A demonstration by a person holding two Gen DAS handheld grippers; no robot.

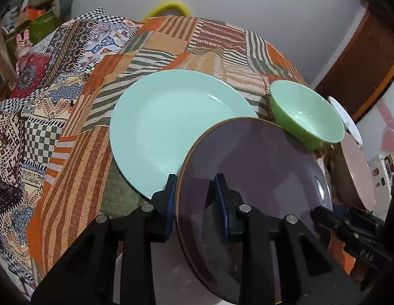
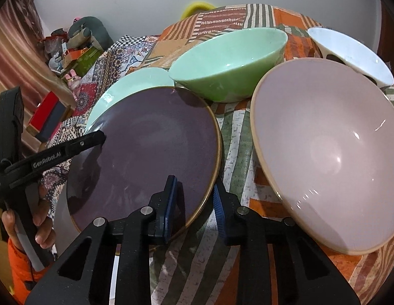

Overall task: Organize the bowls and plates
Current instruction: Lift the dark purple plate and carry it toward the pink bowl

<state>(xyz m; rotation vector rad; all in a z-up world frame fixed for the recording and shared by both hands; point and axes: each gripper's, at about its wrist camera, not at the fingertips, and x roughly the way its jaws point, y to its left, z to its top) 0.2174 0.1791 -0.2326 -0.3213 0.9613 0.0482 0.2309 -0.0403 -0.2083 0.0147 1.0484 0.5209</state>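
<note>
- The purple plate (image 1: 252, 178) sat between both grippers, one at each side of its near edge; the left gripper (image 1: 195, 203) pinched its left rim, blue pads pressed on either face; the right gripper (image 2: 194, 203) pinched its right rim the same way.
- In the right wrist view the left gripper (image 2: 95, 137) came in from the left at the plate's left edge, held by a hand (image 2: 27, 218) in an orange sleeve.
- The plate was tilted, its far edge lying over the near right part of the mint plate (image 1: 169, 124); its glazed face turned up and towards the cameras; being round, it showed no long axis.
- The mint plate lay flat on the patchwork cloth (image 1: 70, 117), left of and beyond the purple one; nothing in it.
- The green bowl (image 2: 227, 63) stood just beyond the purple plate, to the right, tipped and empty.
- The pink bowl (image 2: 324, 157) lay right of the purple plate, tilted, mouth facing the camera, empty.
- The white bowl (image 2: 349, 53) sat far right, behind the pink one, also empty.
</note>
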